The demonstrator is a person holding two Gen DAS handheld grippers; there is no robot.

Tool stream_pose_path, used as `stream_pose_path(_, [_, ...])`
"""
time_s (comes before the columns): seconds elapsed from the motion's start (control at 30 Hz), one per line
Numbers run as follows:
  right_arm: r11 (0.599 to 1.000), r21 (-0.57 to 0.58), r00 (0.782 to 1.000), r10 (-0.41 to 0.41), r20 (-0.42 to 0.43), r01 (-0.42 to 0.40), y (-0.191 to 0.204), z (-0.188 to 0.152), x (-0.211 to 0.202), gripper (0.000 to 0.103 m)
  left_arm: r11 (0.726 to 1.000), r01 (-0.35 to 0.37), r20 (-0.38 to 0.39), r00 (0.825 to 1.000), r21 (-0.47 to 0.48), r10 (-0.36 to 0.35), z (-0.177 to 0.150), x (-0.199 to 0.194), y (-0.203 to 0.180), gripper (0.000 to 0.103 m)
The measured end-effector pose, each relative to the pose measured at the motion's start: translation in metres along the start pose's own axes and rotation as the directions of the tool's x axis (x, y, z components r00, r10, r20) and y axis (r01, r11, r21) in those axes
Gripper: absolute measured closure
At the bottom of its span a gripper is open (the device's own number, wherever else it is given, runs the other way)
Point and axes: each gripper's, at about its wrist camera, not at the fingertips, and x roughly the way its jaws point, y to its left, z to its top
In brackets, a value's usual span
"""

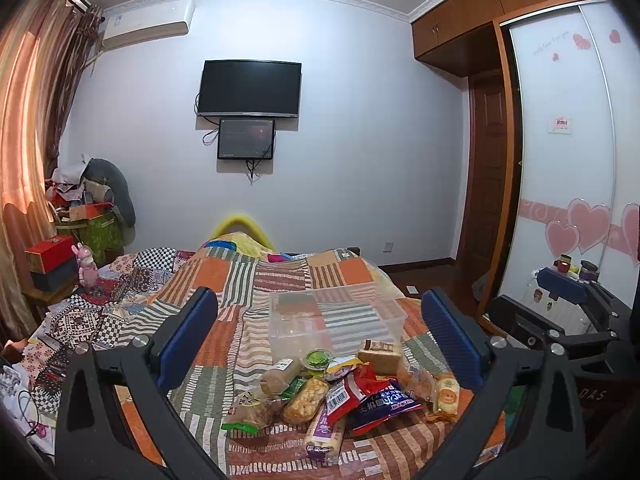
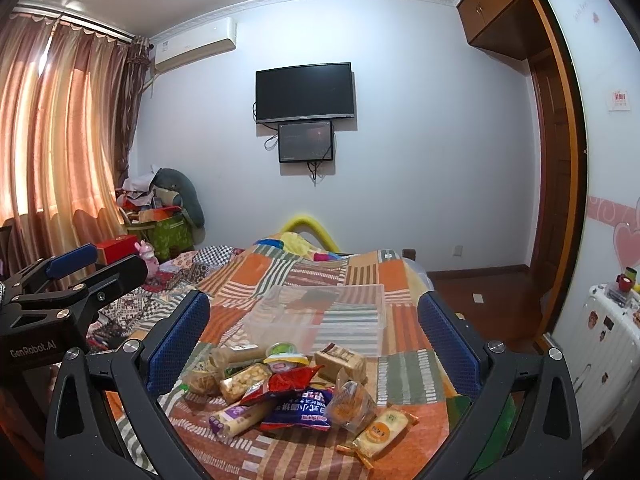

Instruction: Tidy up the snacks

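Both tools are up over the bed and neither has anything in it. The left gripper [image 1: 320, 336] has its two blue-padded fingers spread wide, and the right gripper [image 2: 314, 340] stands just as wide, nothing between the pads. Each one shows in the other's camera, off to the side, well apart from the snacks. Right below and between the fingers sits the snack pile [image 2: 296, 392] on the patchwork quilt [image 1: 248, 280]: roughly a dozen packets, overlapping, so an exact count is hard. Picking out a few: one blue bag [image 2: 300, 408], one red bag [image 2: 286, 382], one purple-ended stick pack [image 2: 236, 416], one yellow-and-cream packet [image 2: 380, 430] lying slightly apart at the near right, one green-lidded cup [image 2: 282, 350]. Just behind the pile, touching its far edge, one clear plastic bin [image 1: 336, 320], upright. On the far wall, two dark screens [image 1: 250, 88], one under the other.
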Motion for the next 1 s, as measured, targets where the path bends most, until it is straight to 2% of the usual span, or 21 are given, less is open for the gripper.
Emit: stream_pose_path(1.0, [1.0, 0.004, 1.0, -0.005, 0.006, 0.005, 0.0011, 0.0007, -0.0007, 0.0, 1.0, 0.009, 0.01, 1.0, 0.002, -0.009, -0.0003, -0.0031, -0.0013, 0.0])
